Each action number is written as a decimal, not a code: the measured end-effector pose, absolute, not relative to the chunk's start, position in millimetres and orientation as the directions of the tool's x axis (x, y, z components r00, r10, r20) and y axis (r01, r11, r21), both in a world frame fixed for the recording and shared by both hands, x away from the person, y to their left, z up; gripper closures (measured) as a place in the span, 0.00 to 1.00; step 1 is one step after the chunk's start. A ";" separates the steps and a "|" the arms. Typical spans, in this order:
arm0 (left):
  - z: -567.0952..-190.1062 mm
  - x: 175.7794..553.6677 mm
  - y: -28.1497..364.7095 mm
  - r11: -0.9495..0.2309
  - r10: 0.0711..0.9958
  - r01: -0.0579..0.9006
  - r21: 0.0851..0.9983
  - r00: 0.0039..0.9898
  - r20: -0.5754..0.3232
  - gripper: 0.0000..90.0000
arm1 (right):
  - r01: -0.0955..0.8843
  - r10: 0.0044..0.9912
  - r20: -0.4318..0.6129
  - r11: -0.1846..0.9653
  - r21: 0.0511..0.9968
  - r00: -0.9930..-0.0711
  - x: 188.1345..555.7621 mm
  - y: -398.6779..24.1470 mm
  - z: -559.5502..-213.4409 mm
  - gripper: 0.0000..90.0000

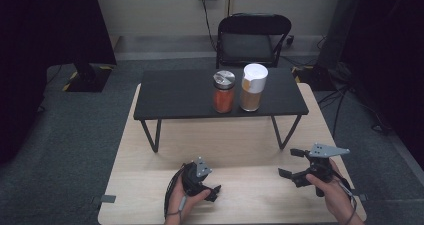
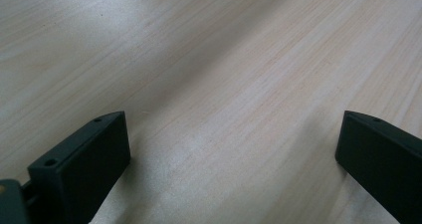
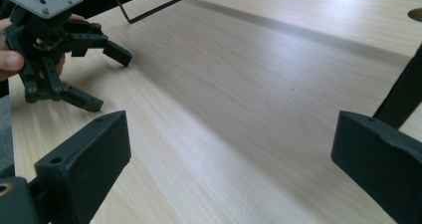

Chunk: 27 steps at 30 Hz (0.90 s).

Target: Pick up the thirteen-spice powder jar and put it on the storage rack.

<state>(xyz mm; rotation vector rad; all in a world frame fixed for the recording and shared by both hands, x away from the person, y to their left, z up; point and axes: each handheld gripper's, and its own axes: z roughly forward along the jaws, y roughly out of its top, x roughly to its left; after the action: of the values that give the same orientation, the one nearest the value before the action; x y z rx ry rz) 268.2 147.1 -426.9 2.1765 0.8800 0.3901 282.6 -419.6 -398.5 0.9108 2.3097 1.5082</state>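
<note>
Orange-filled jar (image 1: 224, 91) stands upright at frame centre on the black raised shelf (image 1: 175, 95), just beside the taller white-lidded canister (image 1: 253, 87). Both lie up-frame of the grippers, with their long axes vertical. Right gripper (image 1: 293, 163), jaws spread and holding nothing, sits at lower right; left gripper (image 1: 214, 192), jaws likewise spread, rests low on the wooden table (image 1: 250, 195). Both are about equally far from the jar.
</note>
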 end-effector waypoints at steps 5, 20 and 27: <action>-426.9 268.2 147.1 -0.488 0.696 0.470 0.736 0.718 0.003 0.00 | 0.383 0.626 0.143 0.268 0.884 -0.767 280.3 -424.3 -403.8 0.01; -426.9 268.2 147.1 -0.488 0.696 0.470 0.736 0.718 0.003 0.00 | 0.405 0.653 0.141 0.273 0.873 -0.744 275.5 -432.4 -415.5 0.02; -426.9 268.2 147.2 -0.488 0.696 0.470 0.736 0.718 0.003 0.00 | 0.420 0.668 0.144 0.271 0.866 -0.730 272.8 -434.9 -421.6 0.02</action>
<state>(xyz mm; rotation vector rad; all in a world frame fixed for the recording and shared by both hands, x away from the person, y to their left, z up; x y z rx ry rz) 268.2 147.2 -426.9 2.1765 0.8799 0.3902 272.8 -434.9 -421.6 1.0062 2.2935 1.4416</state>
